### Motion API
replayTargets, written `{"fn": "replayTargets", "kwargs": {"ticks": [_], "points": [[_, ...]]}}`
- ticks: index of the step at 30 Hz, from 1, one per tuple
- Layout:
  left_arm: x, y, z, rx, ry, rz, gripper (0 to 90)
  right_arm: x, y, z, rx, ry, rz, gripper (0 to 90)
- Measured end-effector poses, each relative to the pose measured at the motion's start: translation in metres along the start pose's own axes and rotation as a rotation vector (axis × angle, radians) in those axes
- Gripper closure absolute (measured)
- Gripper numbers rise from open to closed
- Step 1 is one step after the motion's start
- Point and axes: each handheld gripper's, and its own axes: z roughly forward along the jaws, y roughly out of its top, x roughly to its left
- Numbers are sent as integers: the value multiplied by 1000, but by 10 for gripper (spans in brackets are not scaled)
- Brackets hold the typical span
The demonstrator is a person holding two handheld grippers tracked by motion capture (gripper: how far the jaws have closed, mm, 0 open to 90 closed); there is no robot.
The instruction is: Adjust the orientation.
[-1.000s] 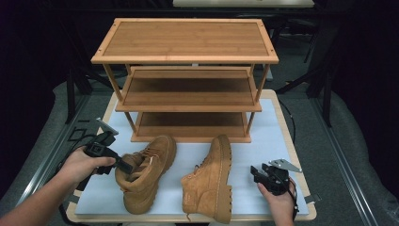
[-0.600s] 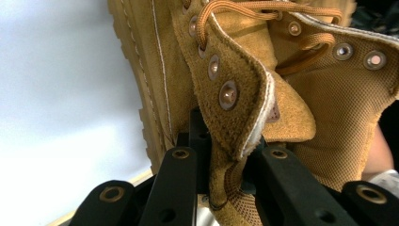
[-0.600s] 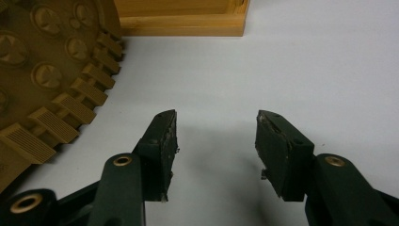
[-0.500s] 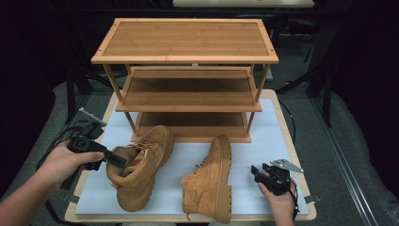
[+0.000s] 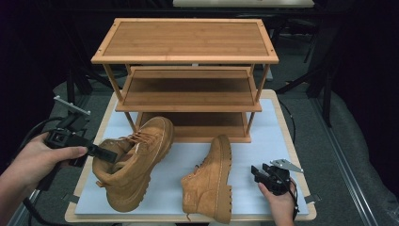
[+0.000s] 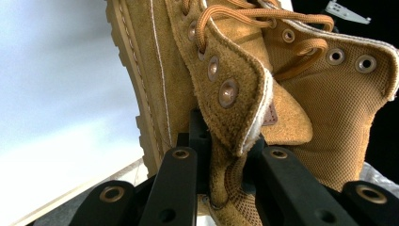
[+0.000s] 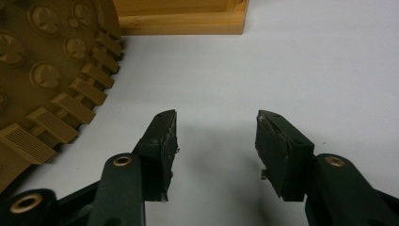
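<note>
Two tan lace-up boots are on the white mat (image 5: 263, 136) in front of a three-tier bamboo shoe rack (image 5: 186, 40). My left gripper (image 5: 104, 154) is shut on the ankle collar of the left boot (image 5: 141, 162), which hangs tilted above the mat with its toe toward the rack. In the left gripper view the black jaws (image 6: 226, 141) pinch the suede collar (image 6: 235, 94) beside the eyelets. The right boot (image 5: 211, 181) lies on its side, and its sole (image 7: 47, 70) faces my right gripper. That right gripper (image 5: 259, 173) (image 7: 214, 141) rests low on the mat, open, with nothing between its pads.
The rack's bottom shelf (image 5: 188, 127) stands just behind the boots, and its base edge (image 7: 179, 21) is close ahead of the right gripper. A wooden board (image 5: 289, 141) carries the mat. Dark floor and a cable (image 5: 33, 136) lie at the left.
The left hand has lifted the left boot off the mat and drawn it slightly left, tilting it. The right boot and right gripper have stayed in place.
</note>
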Motion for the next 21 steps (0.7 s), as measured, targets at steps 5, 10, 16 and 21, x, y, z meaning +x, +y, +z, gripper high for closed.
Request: {"fn": "replayTargets", "kwargs": {"ticks": [5,10,16,21], "points": [[-9,-2,-11,-20,-2,19,815,-1,0,1,-3,0,7,484],[-12,0,-16,-20,-13,33,816,-2,-1,2,-18,8,21,483],[-21,9,-22,-35,-26,47,816,-4,0,1,-8,3,26,483],[-30,21,-27,-67,-46,76,817,-3,0,1,-18,4,21,483]]}}
